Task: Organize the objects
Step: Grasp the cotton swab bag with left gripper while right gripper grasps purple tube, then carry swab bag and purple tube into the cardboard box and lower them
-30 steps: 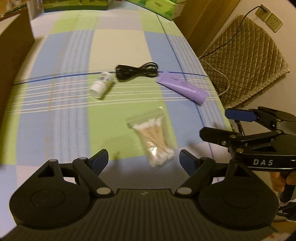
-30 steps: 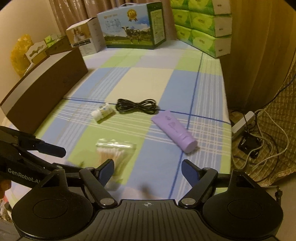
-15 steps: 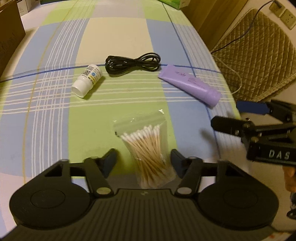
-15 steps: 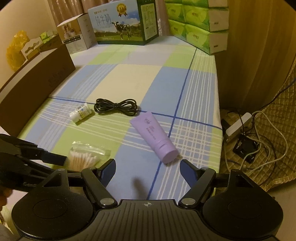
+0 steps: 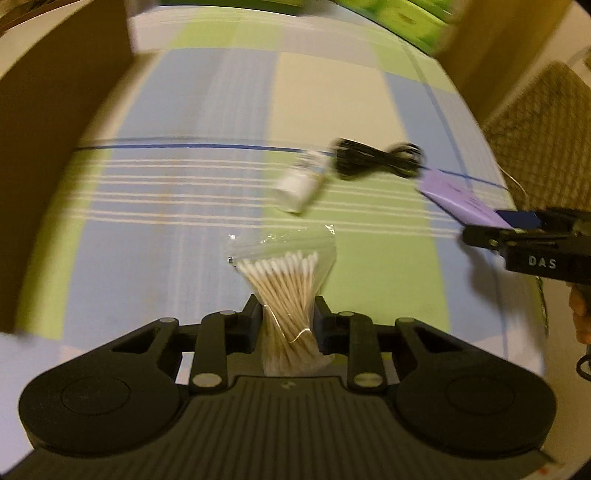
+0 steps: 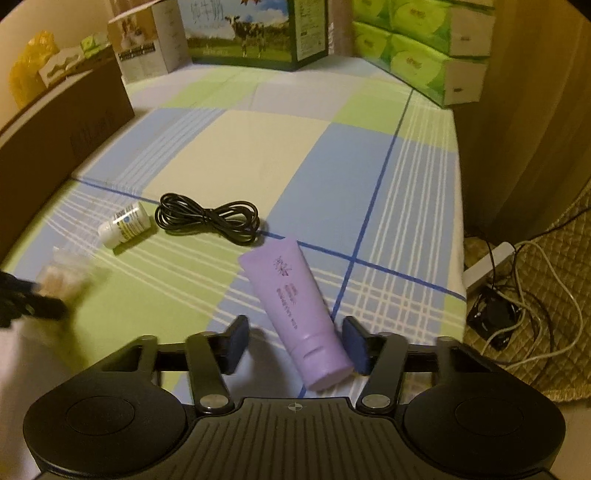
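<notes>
My left gripper (image 5: 286, 321) is shut on a clear bag of cotton swabs (image 5: 286, 284) and holds it above the checked cloth (image 5: 192, 206). My right gripper (image 6: 295, 343) is open, its jaws on either side of the cap end of a purple tube (image 6: 291, 306), which also shows in the left wrist view (image 5: 461, 199). A small white bottle (image 6: 123, 224) lies on its side left of a coiled black cable (image 6: 207, 218); both show blurred in the left wrist view, the bottle (image 5: 301, 181) and the cable (image 5: 376, 158).
A long brown cardboard box (image 6: 55, 136) runs along the left edge. A milk carton box (image 6: 251, 33) and green tissue packs (image 6: 424, 48) stand at the back. A power strip with cables (image 6: 491, 266) lies off the right edge.
My left gripper has closed on the swab bag and lifted it, swinging left. My right gripper has moved forward and down, so the purple tube now lies between its jaws.
</notes>
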Tool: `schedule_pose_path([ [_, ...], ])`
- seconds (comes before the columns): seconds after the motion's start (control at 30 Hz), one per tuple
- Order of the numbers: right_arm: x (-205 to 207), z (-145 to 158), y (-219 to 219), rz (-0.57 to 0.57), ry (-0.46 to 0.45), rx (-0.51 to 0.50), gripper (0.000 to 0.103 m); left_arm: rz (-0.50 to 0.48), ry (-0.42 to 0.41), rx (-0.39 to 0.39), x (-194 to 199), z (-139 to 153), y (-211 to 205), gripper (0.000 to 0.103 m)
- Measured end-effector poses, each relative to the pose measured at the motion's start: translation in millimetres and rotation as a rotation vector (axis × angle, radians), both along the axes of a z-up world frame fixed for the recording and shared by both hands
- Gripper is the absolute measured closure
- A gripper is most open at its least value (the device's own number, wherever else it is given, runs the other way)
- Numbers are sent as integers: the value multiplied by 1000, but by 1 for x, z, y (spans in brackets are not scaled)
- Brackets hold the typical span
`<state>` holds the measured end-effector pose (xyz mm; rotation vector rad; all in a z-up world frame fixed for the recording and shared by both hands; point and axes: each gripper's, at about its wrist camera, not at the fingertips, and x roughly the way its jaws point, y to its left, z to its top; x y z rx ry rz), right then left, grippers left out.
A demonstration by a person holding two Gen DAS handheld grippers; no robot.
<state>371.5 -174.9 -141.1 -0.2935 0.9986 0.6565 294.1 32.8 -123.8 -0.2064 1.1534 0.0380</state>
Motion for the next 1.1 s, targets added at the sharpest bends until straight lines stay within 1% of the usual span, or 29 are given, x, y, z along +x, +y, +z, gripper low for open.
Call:
schedule_pose_path([
  [0.07, -2, -2, 2, 11, -21, -11, 71, 37, 3, -3, -5, 0, 16, 79],
  [0.13, -7, -1, 4, 16, -23, -22, 74, 63, 4, -10, -11, 1, 28, 79],
  [0.2, -14, 0, 3, 15, -10, -14, 74, 79, 8, -14, -18, 1, 39, 79],
  [0.3, -34, 0, 6, 48, 5, -4, 75, 92, 11, -25, -27, 1, 49, 79],
  [0.53, -96, 1, 24, 188, 78, 46, 74, 97, 25, -56, -48, 0, 60, 79],
  [0.63, -114, 0, 38, 240, 85, 56, 74, 87, 36, -59, -56, 0, 62, 78],
  [0.7, -120, -2, 47, 241, 66, 46, 74, 88, 39, -63, -60, 0, 64, 78],
  [0.8, -120, -4, 59, 213, 53, 38, 73, 91, 35, -58, -62, 0, 65, 77],
  [0.87, -123, -4, 66, 205, 40, 31, 71, 83, 31, -49, -61, 0, 62, 73],
  [0.93, -125, -5, 71, 197, 24, 19, 71, 70, 27, -42, -59, 0, 57, 65],
  [1.07, -130, -4, 77, 176, 10, 3, 71, 38, 25, -3, -57, -1, 47, 65],
  [1.1, -132, -4, 78, 173, 8, 0, 71, 31, 24, 9, -56, -1, 45, 66],
])
